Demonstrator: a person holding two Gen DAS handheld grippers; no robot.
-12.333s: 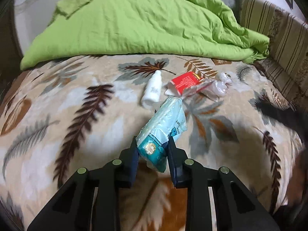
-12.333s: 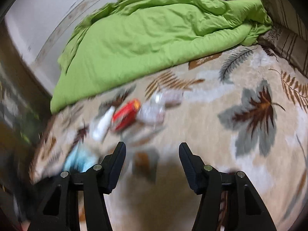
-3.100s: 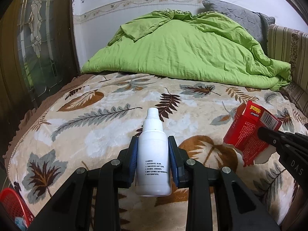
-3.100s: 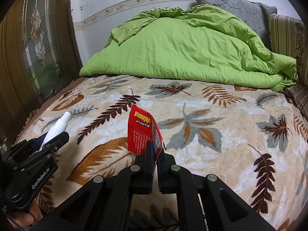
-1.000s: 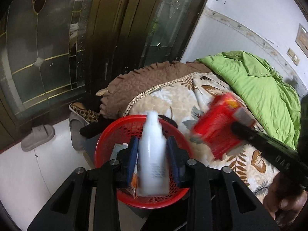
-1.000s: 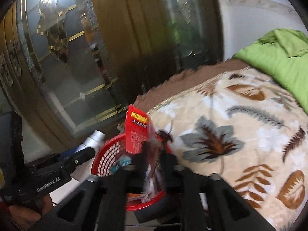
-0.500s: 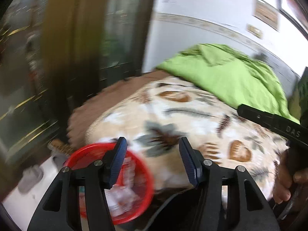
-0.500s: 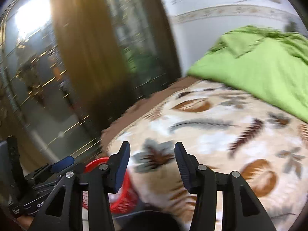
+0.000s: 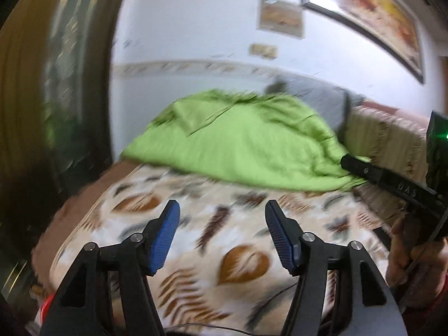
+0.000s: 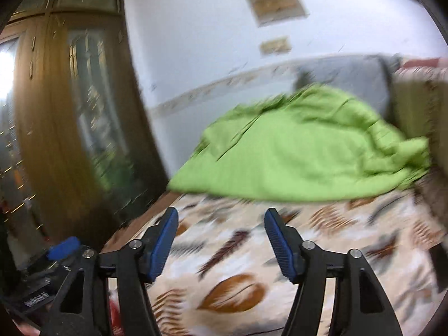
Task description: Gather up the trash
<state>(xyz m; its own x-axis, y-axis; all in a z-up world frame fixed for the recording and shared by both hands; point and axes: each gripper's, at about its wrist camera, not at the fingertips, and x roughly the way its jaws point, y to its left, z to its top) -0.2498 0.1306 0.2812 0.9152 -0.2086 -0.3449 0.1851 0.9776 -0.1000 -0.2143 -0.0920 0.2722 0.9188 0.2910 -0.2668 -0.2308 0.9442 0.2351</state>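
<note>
Your red basket (image 9: pixel 48 302) is peeking in at the bottom left corner of the left view, low down beside the bed and just under the left tongs' (image 9: pixel 222 233) arm. Only a small blurry bit of its rim is showing there. In the right view a red patch (image 10: pixel 113 312) is showing low between the arms of the right tongs (image 10: pixel 221 236), too blurry to say more. You are holding both tongs above and past the basket, pointing out over the bed.

Your left tongs are standing wide apart with nothing between the blue pads (image 9: pixel 163 238). Your right tongs are spread wide too, and they are holding nothing.

You are looking over the leaf blanket (image 9: pixel 224 240) toward the green quilt (image 9: pixel 246 140) piled at the far end. Your right hand (image 9: pixel 406 254) is showing at the right edge of the left view, gripping the other tool's handle. Everything is looking smeared and blurry.
</note>
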